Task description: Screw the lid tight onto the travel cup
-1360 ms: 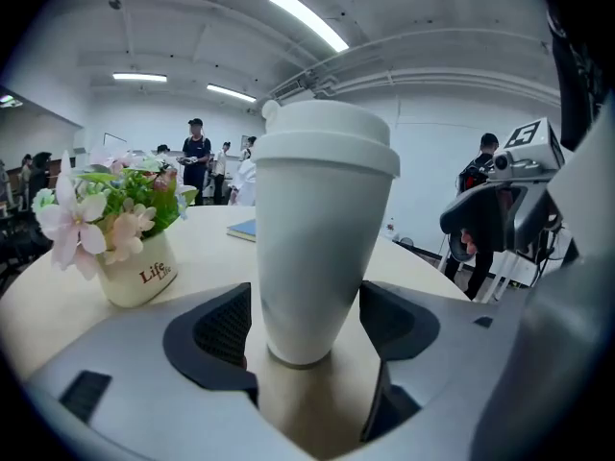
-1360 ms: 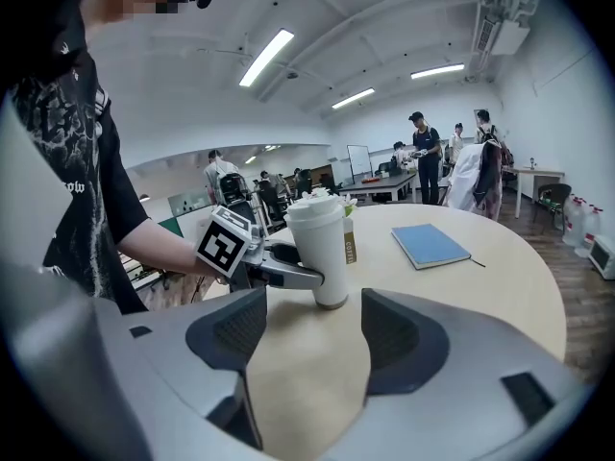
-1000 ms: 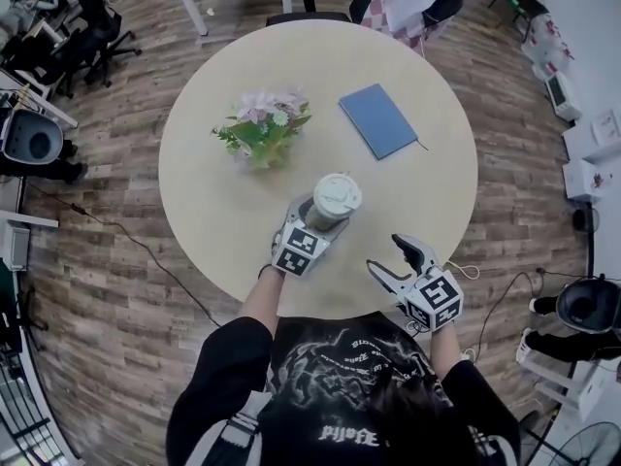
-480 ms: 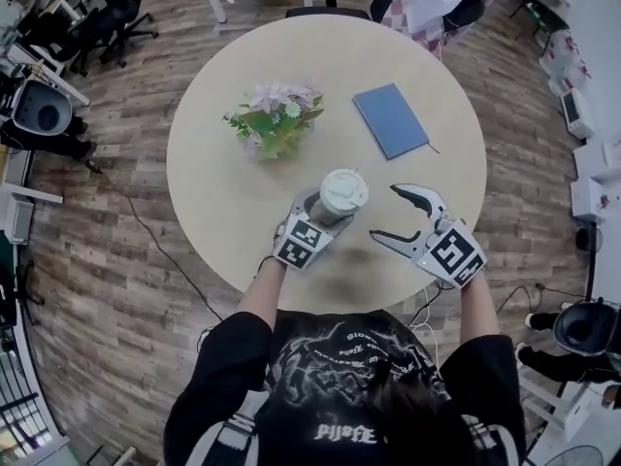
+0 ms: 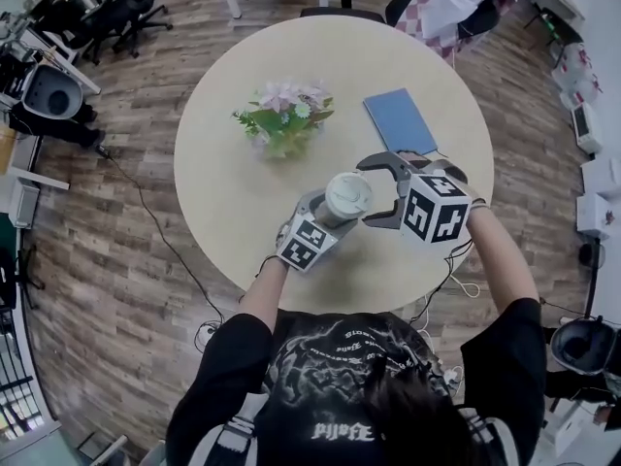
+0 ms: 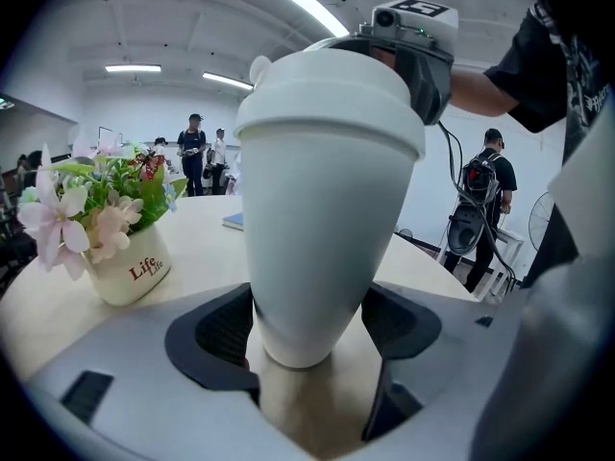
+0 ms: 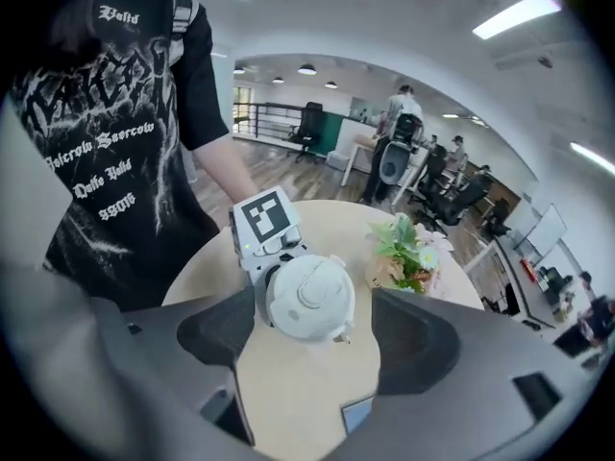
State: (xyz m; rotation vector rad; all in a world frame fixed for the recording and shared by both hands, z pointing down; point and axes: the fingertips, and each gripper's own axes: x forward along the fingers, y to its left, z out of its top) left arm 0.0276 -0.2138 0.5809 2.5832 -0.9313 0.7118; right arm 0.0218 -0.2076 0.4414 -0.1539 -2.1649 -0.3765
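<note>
A white travel cup [image 5: 340,207] with its white lid [image 5: 347,194] on top stands near the round table's front edge. My left gripper [image 5: 328,214] is shut on the cup's lower body. In the left gripper view both pads press the narrow base of the cup [image 6: 327,190]. My right gripper [image 5: 373,193] has come in from the right at lid height. Its jaws are opening, and they stand either side of the lid [image 7: 307,296] with a gap on the far side. The right gripper's marker cube [image 5: 432,207] faces up.
On the beige table [image 5: 233,212] a flower pot [image 5: 283,124] stands behind the cup to the left, and a blue notebook [image 5: 400,121] lies behind the right gripper. Office chairs, boxes and cables ring the table on the wood floor. People stand in the background.
My right gripper has risen from the table's near edge and swung left to the cup, with its jaws spread wider around the lid. The left gripper has kept its hold on the cup.
</note>
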